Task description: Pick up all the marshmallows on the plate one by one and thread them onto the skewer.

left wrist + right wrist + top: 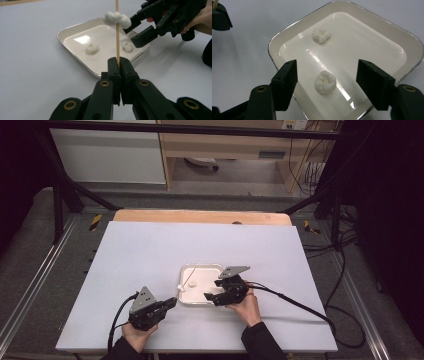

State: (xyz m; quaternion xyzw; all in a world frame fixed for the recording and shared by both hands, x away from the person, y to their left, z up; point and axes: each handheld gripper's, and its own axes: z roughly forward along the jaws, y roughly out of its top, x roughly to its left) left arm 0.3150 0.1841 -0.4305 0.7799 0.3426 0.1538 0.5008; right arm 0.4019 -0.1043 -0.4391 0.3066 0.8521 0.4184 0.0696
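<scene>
- The pale table [150, 250] gives you a flat, bare work area, and the white tray [187, 270] sits near its middle, just ahead of your hands.
- Your left gripper [119, 62] is clamped tight on a thin wooden skewer [117, 37], which stands upright with one white puffed piece [117, 18] already threaded on it.
- Your right gripper [327, 85] hangs with its jaws wide apart, straddling a loose piece [325, 82] in the tray without touching it; another piece [321, 35] lies farther in.
- If you close too hard, I'd expect the soft piece to crumble or squash.
- Close off-centre and it may roll on the glossy tray floor and slip out.
- The right jaws are close to the tray's rim; a low approach could nudge the tray.
- When you bring the piece across, a sideways push could bend or snap the thin skewer, or knock the threaded piece off.
</scene>
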